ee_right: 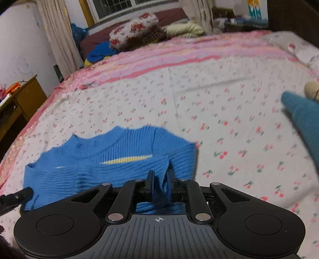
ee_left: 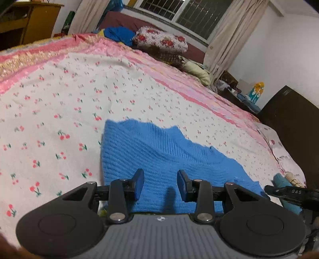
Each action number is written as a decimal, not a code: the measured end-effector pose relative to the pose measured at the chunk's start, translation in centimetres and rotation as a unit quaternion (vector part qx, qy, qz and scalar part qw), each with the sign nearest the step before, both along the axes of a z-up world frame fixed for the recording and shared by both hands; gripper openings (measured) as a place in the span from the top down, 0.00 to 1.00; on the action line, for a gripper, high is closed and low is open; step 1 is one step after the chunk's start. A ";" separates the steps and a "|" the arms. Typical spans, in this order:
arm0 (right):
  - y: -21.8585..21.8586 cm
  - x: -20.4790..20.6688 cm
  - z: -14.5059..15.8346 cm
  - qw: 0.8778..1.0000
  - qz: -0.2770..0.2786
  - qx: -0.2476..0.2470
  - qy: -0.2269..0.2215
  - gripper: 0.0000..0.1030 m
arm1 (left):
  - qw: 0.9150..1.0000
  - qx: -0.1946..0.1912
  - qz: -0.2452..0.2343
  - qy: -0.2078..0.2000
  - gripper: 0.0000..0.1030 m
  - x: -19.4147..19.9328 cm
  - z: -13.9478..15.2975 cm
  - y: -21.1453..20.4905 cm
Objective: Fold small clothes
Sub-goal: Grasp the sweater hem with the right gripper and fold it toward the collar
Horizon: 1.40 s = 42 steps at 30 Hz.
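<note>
Blue knit sweater (ee_right: 111,165) lying on cherry-print bedspread (ee_right: 219,119); fold being pinched between right gripper (ee_right: 159,184) jaws. Left gripper (ee_left: 160,184) jaws spread, sweater beneath them, ungripped. Lift advised slow, pinch being kept firm.

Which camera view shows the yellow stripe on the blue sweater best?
The right wrist view: the yellow stripe lies plainly across the blue sweater. The left wrist view shows only plain blue knit, no stripe.

Dim, warm indoor light; dark night window (ee_left: 185,12). Soft shadows fall on the blue ribbed knit sweater (ee_left: 159,155). Right view blurs rightward; fisheye bends edges.
</note>
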State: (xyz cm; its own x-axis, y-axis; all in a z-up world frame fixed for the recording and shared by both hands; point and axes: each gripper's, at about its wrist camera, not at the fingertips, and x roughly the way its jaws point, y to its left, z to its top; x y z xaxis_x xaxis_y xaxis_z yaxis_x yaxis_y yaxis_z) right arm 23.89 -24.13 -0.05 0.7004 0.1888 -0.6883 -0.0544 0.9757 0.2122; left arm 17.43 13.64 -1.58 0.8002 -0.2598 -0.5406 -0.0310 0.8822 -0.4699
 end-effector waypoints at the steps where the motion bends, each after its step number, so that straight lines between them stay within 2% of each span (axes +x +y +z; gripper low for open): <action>1: -0.1 -0.1 0.4 1.000 -0.007 -0.005 -0.012 0.85 | 1.000 0.002 0.002 -0.006 0.60 -0.1 0.2 0.0; 3: 0.1 -0.1 0.9 1.000 -0.007 -0.009 -0.029 0.85 | 1.000 0.005 0.004 -0.014 0.60 0.0 0.5 0.0; 6: 1.4 0.4 0.5 0.999 0.023 -0.012 -0.028 0.85 | 1.000 0.015 -0.001 -0.012 0.60 0.4 0.4 -0.4; 9: 2.8 1.0 -0.9 0.998 0.051 -0.030 -0.016 0.86 | 0.999 0.030 -0.001 0.013 0.60 1.0 -0.5 -0.5; 11: 3.1 1.9 -2.0 0.998 0.037 -0.053 0.000 0.87 | 1.000 0.025 -0.001 0.019 0.60 1.2 -1.0 -0.3; 15: 2.3 2.2 -2.1 0.999 0.023 -0.037 0.001 0.87 | 0.999 0.026 0.000 0.019 0.60 1.1 -0.8 -0.3; 20: 2.3 0.5 -1.4 0.998 0.035 -0.038 -0.021 0.85 | 0.999 0.050 -0.002 0.019 0.60 0.8 -0.6 -1.1; 24: 2.2 0.2 -2.5 0.997 0.046 -0.057 -0.001 0.84 | 0.997 0.063 -0.008 0.032 0.60 0.8 -0.5 -1.3; 26: 2.3 0.1 -2.3 0.997 0.052 -0.065 -0.007 0.84 | 0.997 0.072 -0.008 0.036 0.60 0.6 -0.3 -1.6; 31: 1.8 -1.4 -1.2 0.998 0.051 -0.040 -0.018 0.83 | 0.996 0.084 -0.010 0.041 0.60 -0.5 -0.1 -1.9; 39: -0.3 -5.0 -2.3 0.999 0.035 0.000 -0.020 0.82 | 0.993 0.104 -0.017 0.052 0.60 -2.5 -0.1 -2.6; 42: -0.9 -5.9 -2.9 0.999 0.033 0.001 -0.013 0.81 | 0.992 0.111 -0.020 0.061 0.60 -3.3 -0.2 -2.9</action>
State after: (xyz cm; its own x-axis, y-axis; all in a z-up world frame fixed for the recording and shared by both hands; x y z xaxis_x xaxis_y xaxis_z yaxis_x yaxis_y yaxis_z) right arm 17.96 -25.04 -2.91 0.7037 0.2362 -0.6701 -0.1241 0.9695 0.2114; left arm 14.09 10.71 -1.80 0.7169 -0.1541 -0.6799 -0.0388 0.9649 -0.2596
